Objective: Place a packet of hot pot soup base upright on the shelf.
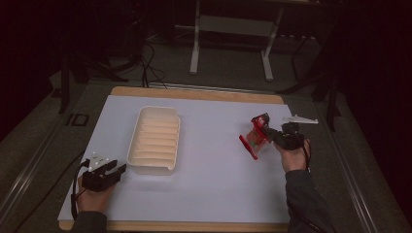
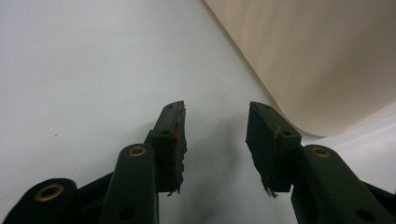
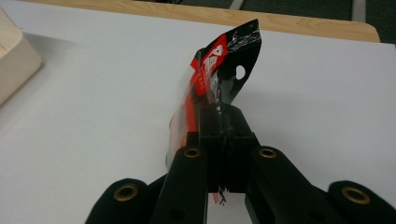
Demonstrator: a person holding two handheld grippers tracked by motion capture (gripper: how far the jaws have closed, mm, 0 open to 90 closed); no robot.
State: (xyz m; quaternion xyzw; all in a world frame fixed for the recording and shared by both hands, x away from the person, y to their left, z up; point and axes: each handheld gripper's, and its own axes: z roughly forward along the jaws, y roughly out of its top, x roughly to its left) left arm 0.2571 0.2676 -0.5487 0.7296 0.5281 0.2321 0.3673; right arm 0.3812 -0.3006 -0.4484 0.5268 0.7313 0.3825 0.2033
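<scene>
Meanwhile, right hand-held gripper (image 3: 223, 122) clamps one packet (image 3: 219, 77); left hand-held gripper (image 2: 215, 140) gapes beside one tray (image 1: 154, 140).

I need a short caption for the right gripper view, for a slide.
Right gripper shut on a red-and-black packet above the white table cover.

Red-black packet (image 3: 219, 79) pinched upright, cream ribbed tray (image 1: 154, 139) lying left

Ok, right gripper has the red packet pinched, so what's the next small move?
Probably carry the red packet left toward the white tray: the right gripper is shut on its black header, and the left gripper rests open beside the tray.
</scene>
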